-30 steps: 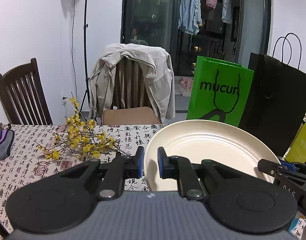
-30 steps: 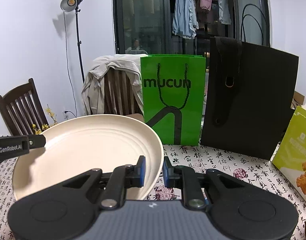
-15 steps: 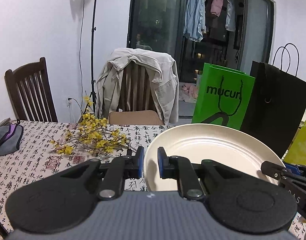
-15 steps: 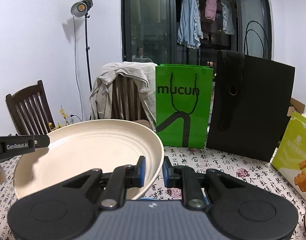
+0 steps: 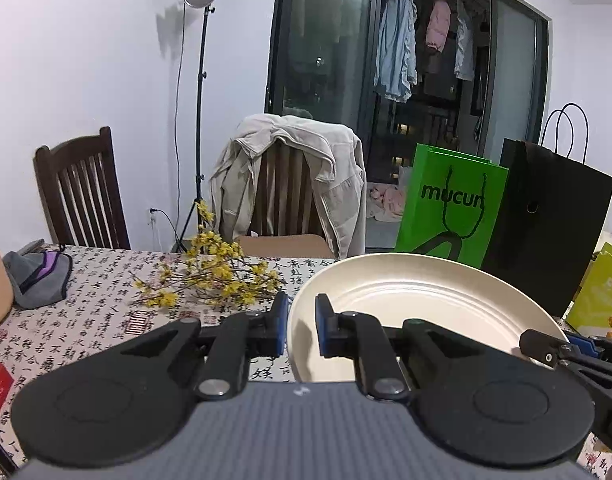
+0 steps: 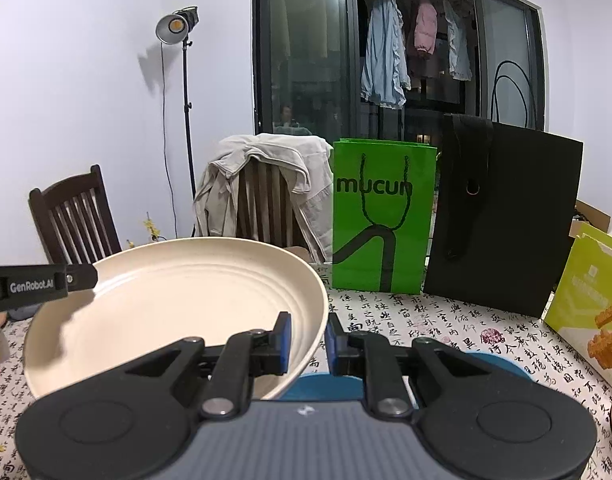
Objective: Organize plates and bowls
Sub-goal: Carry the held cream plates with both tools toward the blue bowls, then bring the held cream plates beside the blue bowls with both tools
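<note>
A large cream plate (image 5: 418,300) (image 6: 186,304) with ringed grooves hangs above the table, held from both sides. My left gripper (image 5: 301,330) is shut on its left rim, the blue pads pinching the edge. Across from it, my right gripper (image 6: 308,340) is shut on the right rim. Each gripper shows as a black finger in the other's view, at the plate's far edge. Under the plate's right edge in the right wrist view lies a blue dish (image 6: 494,364), mostly hidden by my gripper.
A table with a calligraphy-print cloth (image 5: 106,300) carries yellow flower sprigs (image 5: 214,276), a grey pouch (image 5: 38,280), a green bag (image 6: 382,216), a black bag (image 6: 502,216) and a lime snack box (image 6: 586,304). Two chairs stand behind, one draped with a jacket (image 5: 290,176).
Both grippers and the plate have drawn back from the far side of the table together; the bags, chairs and flowers look smaller and farther, and more tablecloth shows.
</note>
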The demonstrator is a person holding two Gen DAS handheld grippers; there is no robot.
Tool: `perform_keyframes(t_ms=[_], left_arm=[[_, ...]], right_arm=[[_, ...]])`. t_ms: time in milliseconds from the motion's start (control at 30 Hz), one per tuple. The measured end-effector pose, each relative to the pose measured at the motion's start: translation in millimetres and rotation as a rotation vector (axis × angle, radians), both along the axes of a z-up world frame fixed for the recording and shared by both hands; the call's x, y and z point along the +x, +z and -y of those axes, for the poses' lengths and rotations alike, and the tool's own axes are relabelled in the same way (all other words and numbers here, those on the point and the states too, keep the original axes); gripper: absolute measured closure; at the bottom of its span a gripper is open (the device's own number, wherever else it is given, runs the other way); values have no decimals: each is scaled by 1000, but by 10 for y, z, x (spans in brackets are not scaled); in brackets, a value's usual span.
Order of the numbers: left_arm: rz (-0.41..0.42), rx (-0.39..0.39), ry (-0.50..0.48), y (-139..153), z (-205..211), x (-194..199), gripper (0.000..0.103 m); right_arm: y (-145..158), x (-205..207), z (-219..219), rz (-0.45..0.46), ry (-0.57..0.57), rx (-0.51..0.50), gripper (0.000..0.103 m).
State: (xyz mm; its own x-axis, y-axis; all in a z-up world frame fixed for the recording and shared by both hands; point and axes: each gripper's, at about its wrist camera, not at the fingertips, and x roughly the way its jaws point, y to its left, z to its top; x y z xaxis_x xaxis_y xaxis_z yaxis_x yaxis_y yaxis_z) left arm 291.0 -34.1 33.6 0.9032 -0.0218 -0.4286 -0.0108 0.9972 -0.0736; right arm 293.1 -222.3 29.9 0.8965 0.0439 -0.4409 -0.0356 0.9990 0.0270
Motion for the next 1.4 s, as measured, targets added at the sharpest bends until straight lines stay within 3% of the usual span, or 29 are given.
perform_keyframes(t_ms=[900, 1400], left_arm=[[103, -22, 0, -165, -94, -934, 89], [121, -20, -1, -274, -84, -1167, 89]], right_arm=[[-120, -718, -33, 75, 11, 47, 86], [-196, -936, 35, 106, 29, 72, 86]])
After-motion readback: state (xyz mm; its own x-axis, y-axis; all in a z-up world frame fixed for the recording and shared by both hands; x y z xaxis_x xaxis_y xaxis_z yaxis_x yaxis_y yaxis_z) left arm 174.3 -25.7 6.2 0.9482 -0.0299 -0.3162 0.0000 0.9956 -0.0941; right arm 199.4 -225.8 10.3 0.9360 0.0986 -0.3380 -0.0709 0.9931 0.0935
